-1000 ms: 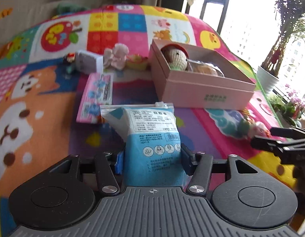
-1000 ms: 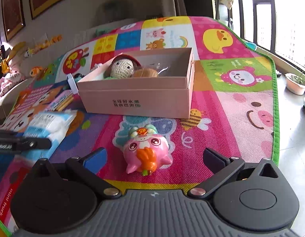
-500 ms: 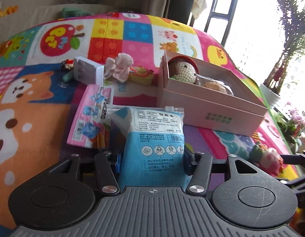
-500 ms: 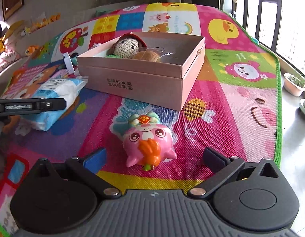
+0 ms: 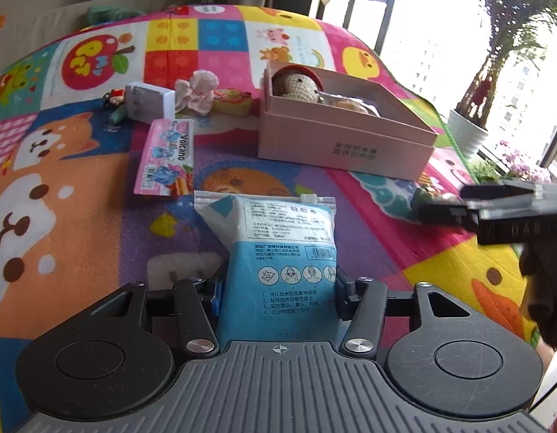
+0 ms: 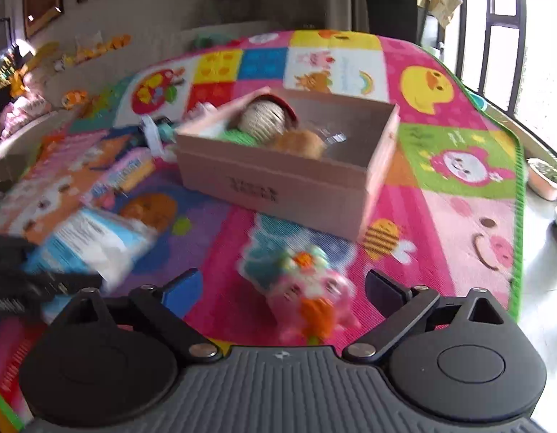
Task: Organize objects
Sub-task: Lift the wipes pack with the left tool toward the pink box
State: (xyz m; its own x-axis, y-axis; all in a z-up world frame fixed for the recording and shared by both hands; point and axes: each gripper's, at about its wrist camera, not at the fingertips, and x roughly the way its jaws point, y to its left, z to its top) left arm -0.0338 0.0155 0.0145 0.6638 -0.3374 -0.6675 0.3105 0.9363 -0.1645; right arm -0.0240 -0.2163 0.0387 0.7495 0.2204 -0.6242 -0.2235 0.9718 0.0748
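The left gripper (image 5: 276, 288) clamps a blue-and-white cotton-pad bag (image 5: 274, 249) above the play mat (image 5: 80, 216) — near the pink box (image 5: 345, 144). The right gripper's (image 6: 283, 288) jaws are closing around a pink pig toy (image 6: 310, 303) — pads not yet touching.

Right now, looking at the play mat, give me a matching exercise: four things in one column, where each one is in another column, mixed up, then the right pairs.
Things:
1. blue and white packet
2. crocheted doll
3. pink pig toy
4. pink Volcano pack

Places:
A. lying flat on the mat, left of the pink box
B. clamped in the left tool
C. between the closing fingers of the right tool, not yet gripped
D. inside the pink box

Pairs: 1-B, 2-D, 3-C, 4-A
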